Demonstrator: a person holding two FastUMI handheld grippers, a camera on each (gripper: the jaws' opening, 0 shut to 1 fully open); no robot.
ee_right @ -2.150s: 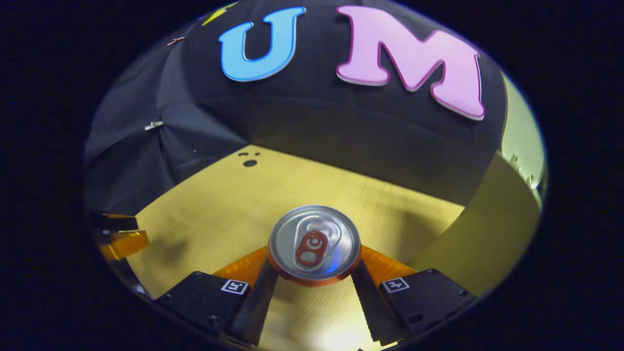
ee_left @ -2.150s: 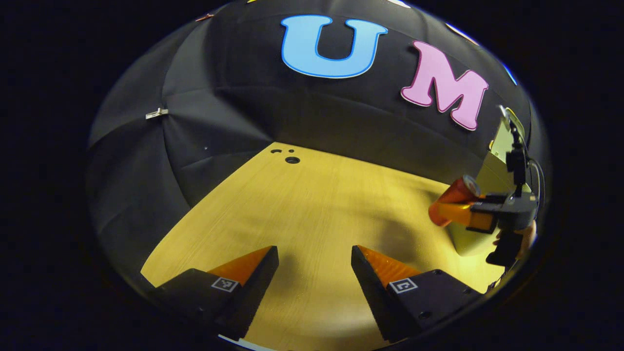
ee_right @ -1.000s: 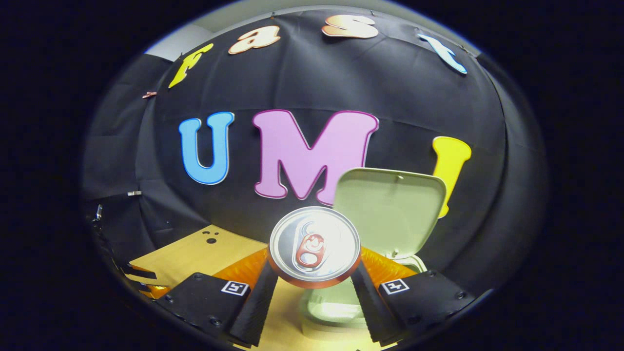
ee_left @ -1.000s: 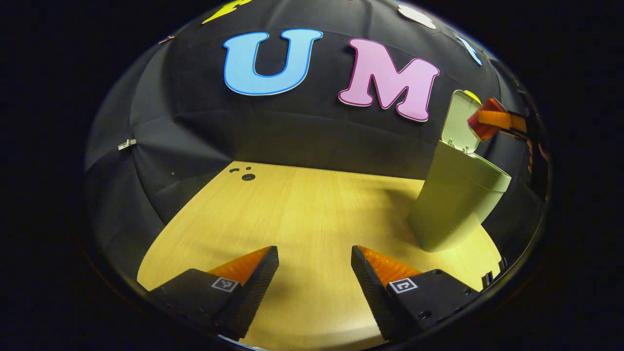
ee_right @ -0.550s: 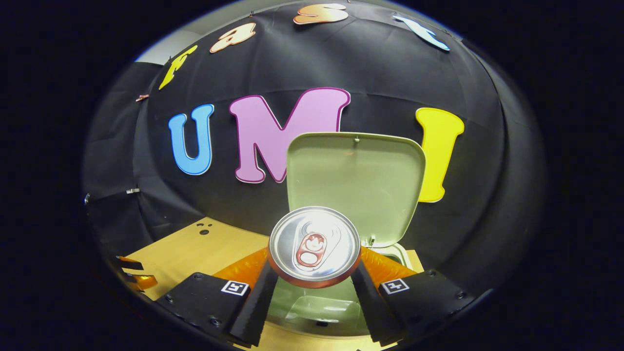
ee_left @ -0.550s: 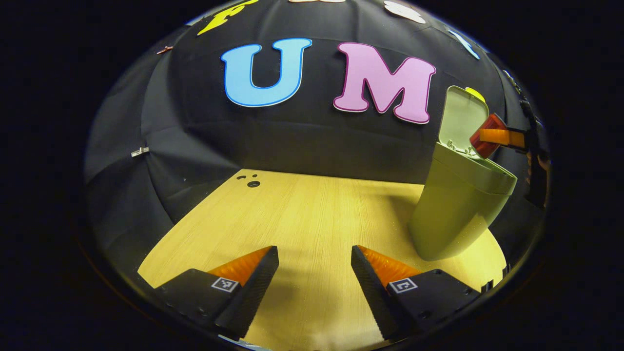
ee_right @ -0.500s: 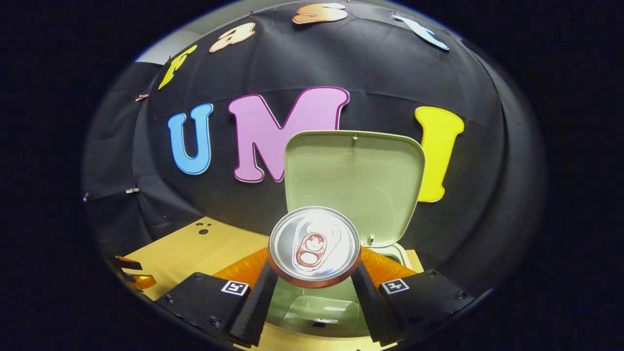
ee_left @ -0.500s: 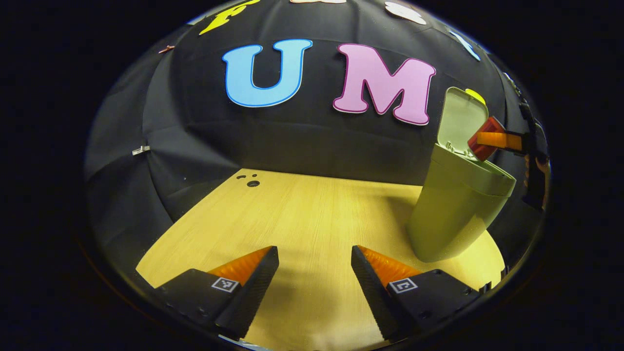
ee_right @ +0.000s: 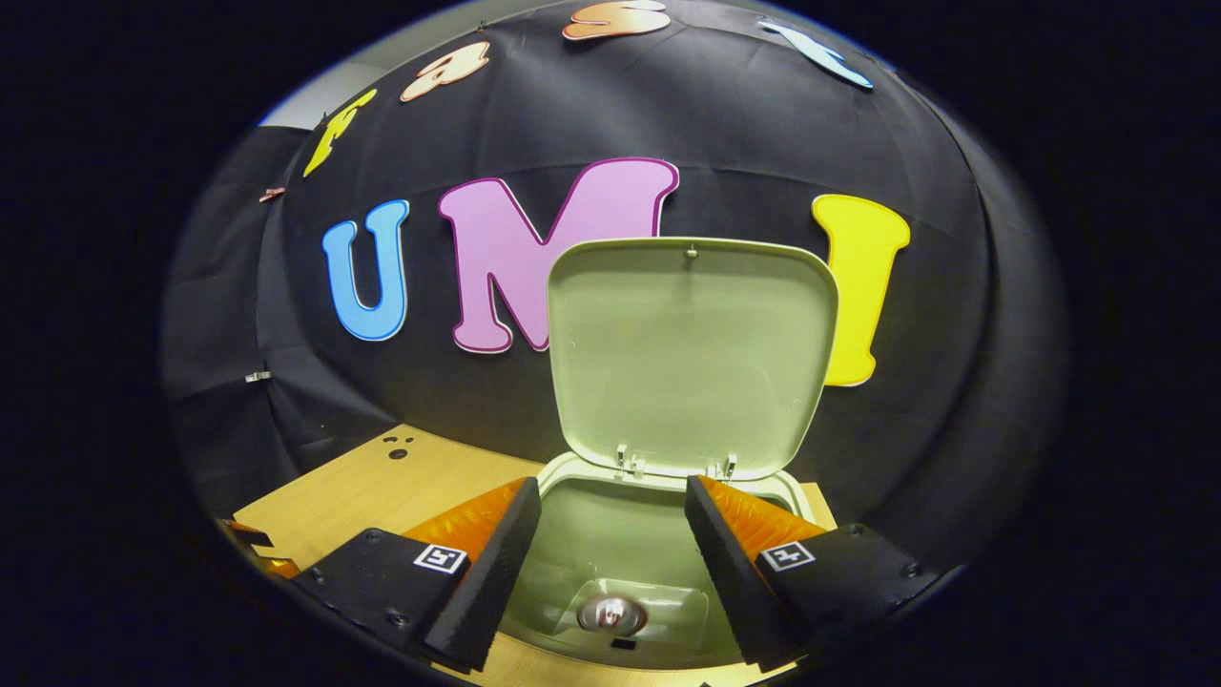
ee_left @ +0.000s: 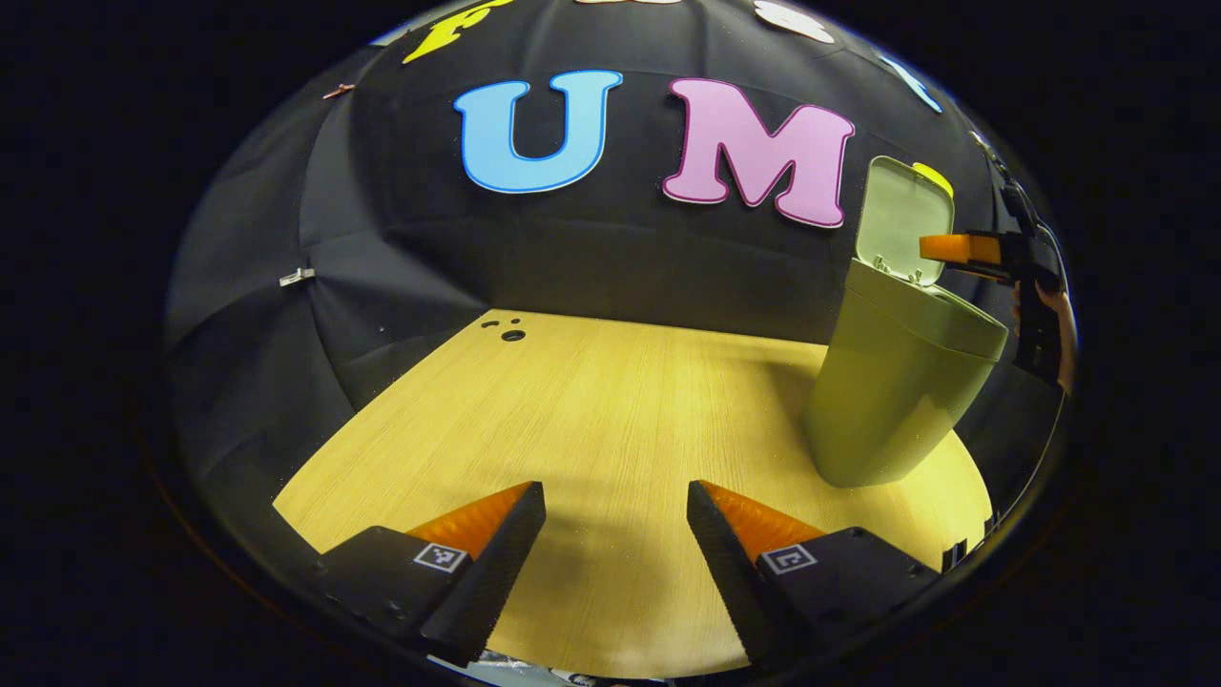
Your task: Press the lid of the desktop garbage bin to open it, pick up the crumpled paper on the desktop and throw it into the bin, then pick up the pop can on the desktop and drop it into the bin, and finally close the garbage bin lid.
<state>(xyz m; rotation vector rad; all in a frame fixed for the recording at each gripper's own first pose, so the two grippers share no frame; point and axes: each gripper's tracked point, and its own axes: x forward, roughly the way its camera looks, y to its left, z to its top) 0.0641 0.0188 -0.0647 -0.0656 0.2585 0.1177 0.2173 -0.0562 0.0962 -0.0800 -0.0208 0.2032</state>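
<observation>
The pop can lies at the bottom of the garbage bin, low in the centre of the right gripper view, its silver top facing up. The right gripper hangs over the bin's mouth with its fingers apart and nothing between them. The lid stands upright behind the opening, hinged at the rear rim, filling the middle of the frame. Judged from this, the can drop is done and lid closing is the step in hand; no crumpled paper can be made out inside.

The next move likely calls for a finger to reach behind or above the lid's top edge and push it forward and down, clearing the rim first.

In the left gripper view the bin stands at right on the desktop, near its edge. The left gripper is spread and empty, low in the frame, with bare desktop ahead of it.
</observation>
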